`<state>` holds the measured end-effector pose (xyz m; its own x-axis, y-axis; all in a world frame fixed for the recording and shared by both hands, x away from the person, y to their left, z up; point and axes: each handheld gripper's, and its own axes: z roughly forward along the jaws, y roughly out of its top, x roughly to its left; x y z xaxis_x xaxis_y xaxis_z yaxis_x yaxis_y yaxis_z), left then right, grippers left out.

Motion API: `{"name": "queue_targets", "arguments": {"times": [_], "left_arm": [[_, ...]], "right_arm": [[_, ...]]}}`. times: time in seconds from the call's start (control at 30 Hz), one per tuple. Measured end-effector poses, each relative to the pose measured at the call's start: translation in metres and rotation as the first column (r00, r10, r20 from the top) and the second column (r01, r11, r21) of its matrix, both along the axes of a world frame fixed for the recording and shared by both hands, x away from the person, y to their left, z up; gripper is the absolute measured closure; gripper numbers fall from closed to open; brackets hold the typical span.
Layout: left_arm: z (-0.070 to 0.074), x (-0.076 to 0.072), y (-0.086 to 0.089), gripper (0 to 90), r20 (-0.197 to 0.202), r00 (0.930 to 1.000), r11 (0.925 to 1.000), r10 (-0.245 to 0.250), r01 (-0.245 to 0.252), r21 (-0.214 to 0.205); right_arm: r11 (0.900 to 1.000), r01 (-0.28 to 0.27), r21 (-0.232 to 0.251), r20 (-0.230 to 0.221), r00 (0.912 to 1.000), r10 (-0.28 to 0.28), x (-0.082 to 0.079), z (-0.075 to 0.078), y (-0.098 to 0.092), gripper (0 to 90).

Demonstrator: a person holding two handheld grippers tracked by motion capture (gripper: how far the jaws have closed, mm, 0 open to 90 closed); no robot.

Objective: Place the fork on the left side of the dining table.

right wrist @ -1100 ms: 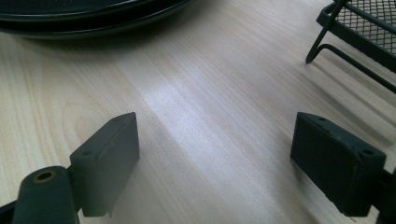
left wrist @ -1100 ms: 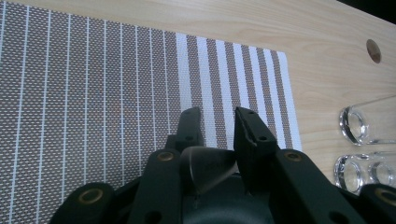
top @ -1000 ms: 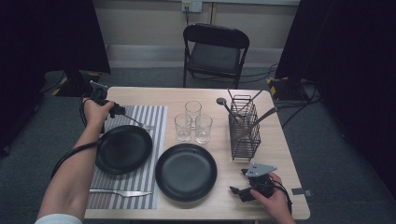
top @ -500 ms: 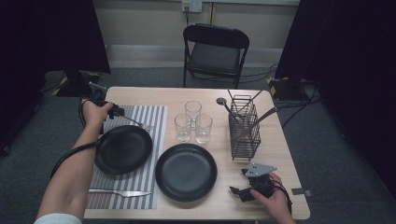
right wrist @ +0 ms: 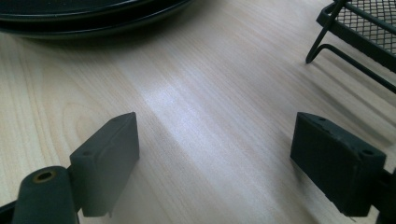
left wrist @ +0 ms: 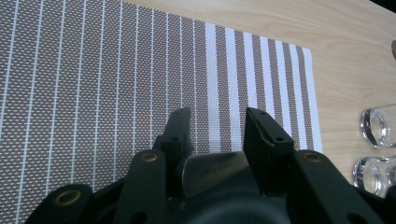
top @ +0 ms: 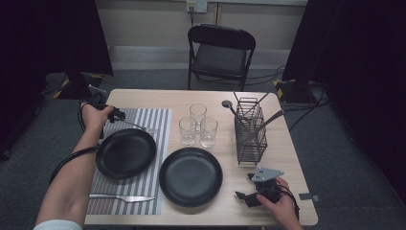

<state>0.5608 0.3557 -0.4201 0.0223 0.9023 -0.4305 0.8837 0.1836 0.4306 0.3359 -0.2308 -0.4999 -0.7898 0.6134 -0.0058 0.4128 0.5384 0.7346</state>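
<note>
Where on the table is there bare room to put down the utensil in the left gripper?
Free: the striped placemat strip beyond the left black plate, and bare wood along the far table edge. Free too: wood between the front plate and right gripper. Crowded: the three glasses and the wire caddy.

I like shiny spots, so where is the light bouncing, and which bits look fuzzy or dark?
Right gripper view: a pale shiny patch on the wooden table, with the near claw a bit soft. Left gripper view: the mat is sharp, the glasses at the edge blurry. High view: the table is evenly lit, the room around it very dark.
</note>
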Motion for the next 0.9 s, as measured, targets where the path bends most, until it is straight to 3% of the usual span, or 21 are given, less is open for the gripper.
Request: {"name": "queue_targets", "arguments": {"times": [0.13,0.3,0.63,0.73,0.8,0.87,0.9], "left_arm": [[0.0,0.0,0.0,59.5,0.001,0.9999,0.9999,0.011,-0.011,-0.002],[0.002,0.0,0.003,58.5,0.0,0.9999,0.9999,-0.014,0.014,0.007],[0.001,0.0,0.004,56.0,0.012,0.9994,0.9995,0.031,-0.031,0.004],[0.003,0.0,0.008,55.8,0.006,1.0,0.9998,0.004,-0.005,0.021],[0.005,0.0,0.008,55.6,0.013,0.9994,0.9994,0.033,-0.033,0.014],[0.006,0.0,0.011,55.6,0.011,0.9999,0.9995,0.006,-0.006,0.03],[0.006,0.0,0.01,55.3,0.022,0.9992,0.9993,0.032,-0.032,0.02]], "right_arm": [[1.0,0.0,0.0,0.0,1.0,0.0,0.0,0.0,0.0,14.6],[1.0,0.0,0.0,0.001,1.0,0.0,0.0,0.0,0.0,14.6],[1.0,0.0,0.0,0.0,1.0,0.0,0.0,0.0,0.0,14.6],[1.0,0.0,0.001,0.0,1.0,0.0,0.0,0.0,0.0,14.6],[1.0,0.0,0.001,0.0,1.0,0.0,0.0,0.0,0.0,14.6],[1.0,0.0,0.001,0.0,1.0,0.0,0.0,0.0,0.0,14.6],[1.0,0.0,0.0,0.001,1.0,0.0,0.0,0.0,0.0,14.6]]}}
